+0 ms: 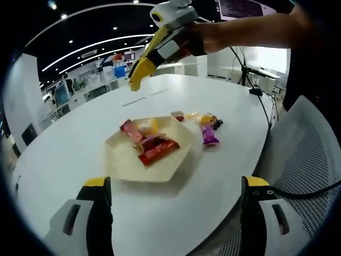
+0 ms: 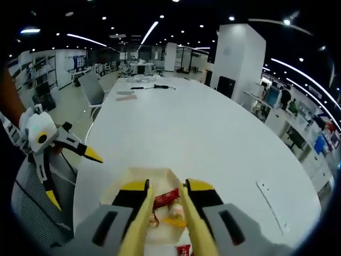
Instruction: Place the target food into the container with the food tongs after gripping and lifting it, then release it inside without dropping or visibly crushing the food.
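Fingers, right gripper [image 2: 165,213]: yellow tong-like tips stand a little apart with nothing between them, poised over the tray; in the left gripper view this gripper [image 1: 139,69] hangs high above the far side of the table.
Fingers, left gripper [image 1: 173,213]: jaws spread wide and empty at the near edge of the table; in the right gripper view it [image 2: 72,176] sits off the table's left edge, tips splayed.
Container: cream, many-sided tray [image 1: 120,160] on the white table [image 1: 69,144], already holding wrapped snacks, among them a red packet [image 1: 158,149] and a pink one [image 1: 130,130].
Target food: probably one of the loose wrapped sweets just right of the tray; a purple-wrapped one [image 1: 209,134] and a small red one [image 1: 178,115] lie there, touching nothing but the table.
Step in hand: judged as a reach for the next loose piece, none gripped yet.
Doing it well: come down with the tips straddling the wrapper's narrow side, close gently until it holds, lift clear of the rim, then let go low inside the tray.
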`<action>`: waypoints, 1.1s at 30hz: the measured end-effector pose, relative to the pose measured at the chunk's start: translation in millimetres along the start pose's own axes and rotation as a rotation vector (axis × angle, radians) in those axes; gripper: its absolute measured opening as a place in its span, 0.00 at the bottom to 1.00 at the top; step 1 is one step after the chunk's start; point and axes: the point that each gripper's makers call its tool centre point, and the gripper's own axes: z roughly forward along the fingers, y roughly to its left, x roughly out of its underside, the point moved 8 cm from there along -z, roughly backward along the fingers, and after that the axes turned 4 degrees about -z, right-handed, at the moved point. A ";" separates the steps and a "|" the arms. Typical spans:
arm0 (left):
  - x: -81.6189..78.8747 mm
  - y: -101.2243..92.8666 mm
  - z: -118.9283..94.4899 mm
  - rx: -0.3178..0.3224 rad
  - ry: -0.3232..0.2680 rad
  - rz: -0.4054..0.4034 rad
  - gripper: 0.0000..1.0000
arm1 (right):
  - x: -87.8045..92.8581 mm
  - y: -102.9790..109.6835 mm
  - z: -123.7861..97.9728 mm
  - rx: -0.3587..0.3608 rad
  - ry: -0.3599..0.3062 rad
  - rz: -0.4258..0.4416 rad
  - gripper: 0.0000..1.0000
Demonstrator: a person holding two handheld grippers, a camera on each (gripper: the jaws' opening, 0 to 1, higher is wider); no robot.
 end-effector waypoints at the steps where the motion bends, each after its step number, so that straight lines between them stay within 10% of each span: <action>1: -0.2 -0.2 -0.2 0.001 0.001 0.000 0.98 | 0.8 -1.1 -2.7 0.005 -0.002 0.001 0.27; 33: 2.1 -0.1 0.7 0.015 0.006 -0.010 0.97 | 69.2 -29.7 -82.6 0.106 -0.015 0.020 0.28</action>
